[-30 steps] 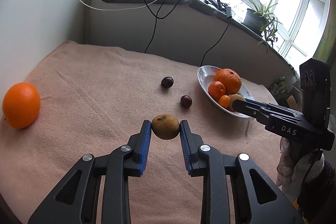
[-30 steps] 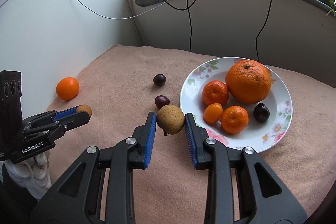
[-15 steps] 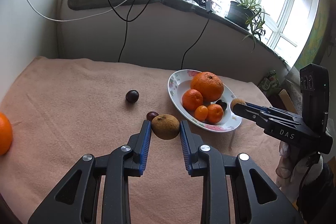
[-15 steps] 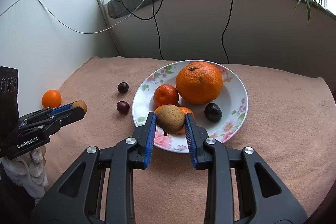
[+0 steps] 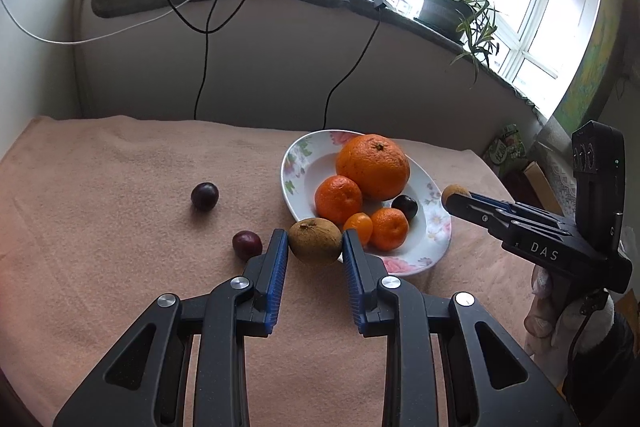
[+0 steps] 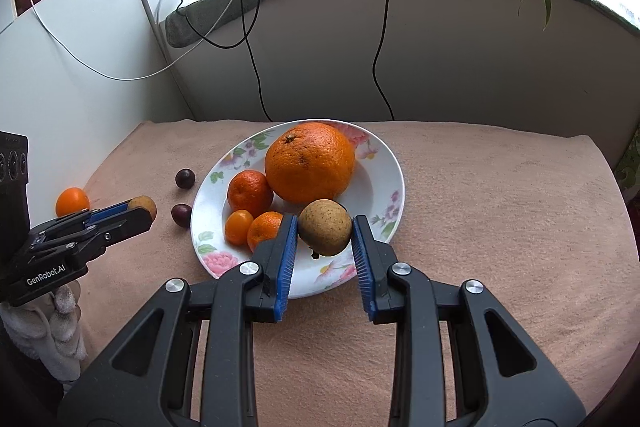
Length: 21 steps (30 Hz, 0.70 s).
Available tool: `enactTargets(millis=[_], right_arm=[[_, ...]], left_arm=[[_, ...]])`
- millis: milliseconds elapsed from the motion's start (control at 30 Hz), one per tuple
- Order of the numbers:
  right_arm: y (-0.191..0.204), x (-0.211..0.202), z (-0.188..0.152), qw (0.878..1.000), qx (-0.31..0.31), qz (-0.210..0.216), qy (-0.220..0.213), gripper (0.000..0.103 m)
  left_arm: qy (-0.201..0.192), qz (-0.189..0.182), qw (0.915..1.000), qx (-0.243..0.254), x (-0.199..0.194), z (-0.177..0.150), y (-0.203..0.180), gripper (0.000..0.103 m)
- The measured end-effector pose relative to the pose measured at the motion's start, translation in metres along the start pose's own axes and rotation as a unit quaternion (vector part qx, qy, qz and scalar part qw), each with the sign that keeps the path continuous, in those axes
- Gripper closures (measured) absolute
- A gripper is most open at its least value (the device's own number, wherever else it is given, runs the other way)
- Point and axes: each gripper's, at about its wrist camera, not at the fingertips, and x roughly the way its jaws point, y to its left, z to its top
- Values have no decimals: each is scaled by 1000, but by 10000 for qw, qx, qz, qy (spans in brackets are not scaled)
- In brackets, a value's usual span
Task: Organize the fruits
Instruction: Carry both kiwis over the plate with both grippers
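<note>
My left gripper [image 5: 315,247] is shut on a brown kiwi [image 5: 315,241] and holds it just left of the flowered white plate [image 5: 434,227]. My right gripper [image 6: 325,233] is shut on a second brown kiwi [image 6: 325,233], held over the plate's [image 6: 386,163] near right part. On the plate lie a large orange [image 6: 310,161], two mandarins [image 6: 250,193], a small kumquat [image 6: 238,226] and a dark plum [image 5: 405,203]. Two dark plums [image 5: 205,195] [image 5: 247,243] lie on the cloth left of the plate. A loose orange [image 6: 72,201] lies at the far left.
A peach cloth [image 6: 500,207] covers the table. A grey wall and a sill with cables [image 5: 204,27] and a potted plant [image 5: 452,3] stand behind. A white wall [image 6: 80,67] bounds the left side. The table's right edge drops off near boxes [image 5: 508,151].
Both grippers have moved toward the plate with their kiwis. The right one went from left of the plate to over it. The left one swung right, and the loose orange left its view.
</note>
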Motion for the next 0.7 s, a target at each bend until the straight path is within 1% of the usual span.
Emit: enactTargets(millis=[267, 700], right_arm=[[-13, 8, 1, 9999, 73, -68, 41, 74], [-17, 19, 6, 9999, 112, -83, 67, 74]], left_arm=[[117, -20, 9999, 45, 15, 2, -8, 77], [180, -20, 9997, 191, 28, 8, -20, 77]])
